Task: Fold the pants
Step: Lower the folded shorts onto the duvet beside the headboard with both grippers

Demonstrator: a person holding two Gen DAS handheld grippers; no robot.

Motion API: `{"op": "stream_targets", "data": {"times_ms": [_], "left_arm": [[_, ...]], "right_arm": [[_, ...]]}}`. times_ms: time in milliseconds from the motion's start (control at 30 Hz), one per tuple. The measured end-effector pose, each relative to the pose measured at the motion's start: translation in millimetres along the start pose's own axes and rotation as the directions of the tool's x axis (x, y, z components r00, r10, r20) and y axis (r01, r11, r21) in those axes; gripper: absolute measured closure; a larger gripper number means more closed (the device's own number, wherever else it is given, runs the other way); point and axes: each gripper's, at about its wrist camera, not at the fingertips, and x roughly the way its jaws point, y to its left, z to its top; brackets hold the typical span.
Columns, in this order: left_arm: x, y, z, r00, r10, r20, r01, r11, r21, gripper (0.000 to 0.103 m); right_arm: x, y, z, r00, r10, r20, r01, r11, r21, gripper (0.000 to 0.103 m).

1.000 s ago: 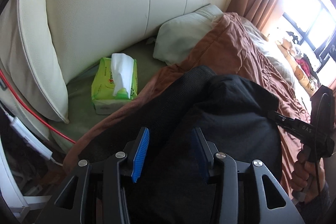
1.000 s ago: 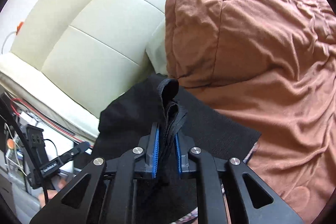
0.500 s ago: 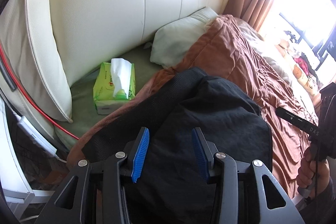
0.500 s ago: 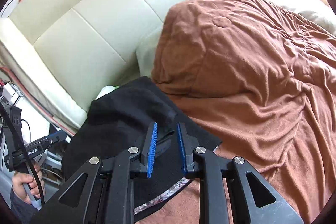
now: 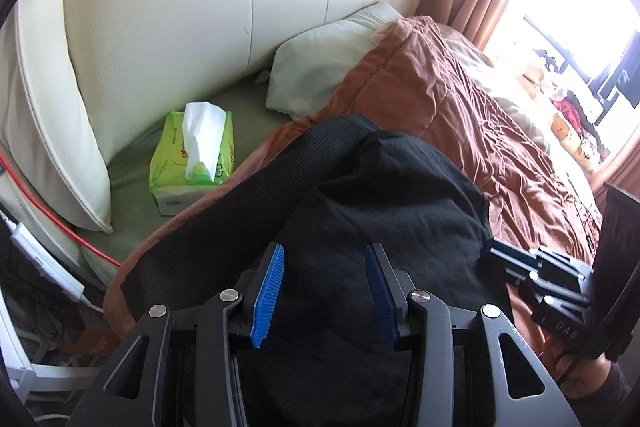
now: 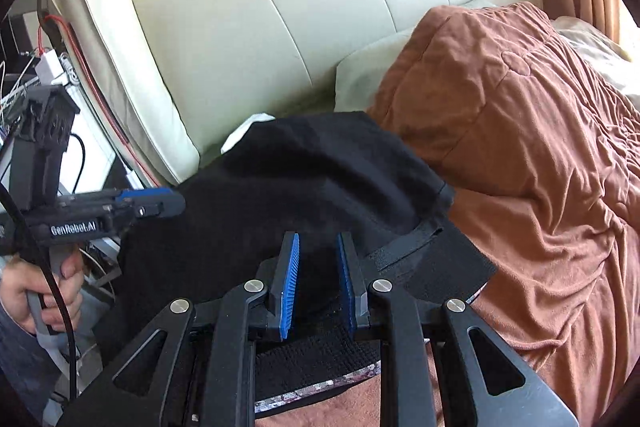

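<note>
the pants lie in a black folded heap on the brown blanket, near the bed's edge below the cream headboard, with one layer laid over another and a hem edge showing at the right side in the right wrist view. that looks like a fold just laid down, so the cloth rests on its own weight and nothing grips it.

the left gripper hovers over the near part of the pants with its jaws moderately wide and only air between the blue pads; it holds nothing. the right gripper is narrower: its jaws have just been opening, and now the pads stand apart above the fabric with no cloth pinched between them. i judge it has let the layer go so the fold can settle flat.

a tissue pack sits on the green sheet beside the blanket, clear of the pants, and a pillow lies against the headboard beyond. next probably comes a fresh grip for another fold or smoothing.
</note>
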Motion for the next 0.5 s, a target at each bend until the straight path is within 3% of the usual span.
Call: {"op": "stream_targets", "data": {"times_ms": [167, 300, 500], "left_arm": [[16, -12, 27, 1.0, -0.017, -0.017, 0.017, 1.0, -0.008, 0.058], [34, -22, 47, 1.0, -0.013, -0.027, 0.013, 1.0, -0.001, 0.048], [63, -30, 71, 0.996, -0.02, -0.084, 0.02, 1.0, -0.004, 0.048]], "right_arm": [[5, -7, -6, 0.998, 0.056, 0.017, -0.057, 0.996, 0.066, 0.086], [4, -10, -15, 0.996, 0.082, 0.022, -0.084, 0.991, 0.1, 0.086], [-4, -27, -22, 0.989, 0.144, 0.036, -0.148, 0.977, 0.152, 0.086]]}}
